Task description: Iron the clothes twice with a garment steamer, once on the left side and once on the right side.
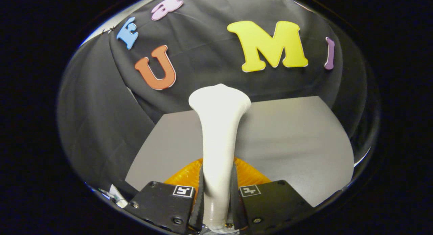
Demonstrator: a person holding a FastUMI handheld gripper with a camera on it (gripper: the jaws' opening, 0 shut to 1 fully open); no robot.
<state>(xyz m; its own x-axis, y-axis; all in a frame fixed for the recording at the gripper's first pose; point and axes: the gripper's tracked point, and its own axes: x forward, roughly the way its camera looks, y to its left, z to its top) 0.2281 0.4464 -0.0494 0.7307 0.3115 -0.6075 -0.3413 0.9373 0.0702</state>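
The garment steamer [218, 133] is a white body that runs from between my fingers forward and widens into a flared head over the grey table. My gripper [217, 191] is shut on its narrow handle, one finger [200, 194] pressing on each side. An orange, ribbed part [252, 175] of the steamer bulges out on both sides just behind the fingers. The steamer's face is turned away from me, and no garment can be seen.
A grey table top [291, 143] spreads ahead and to the right of the steamer. Black cloth walls [101, 126] close the booth behind and to the left. A small white object [116, 194] lies low on the left beside the gripper.
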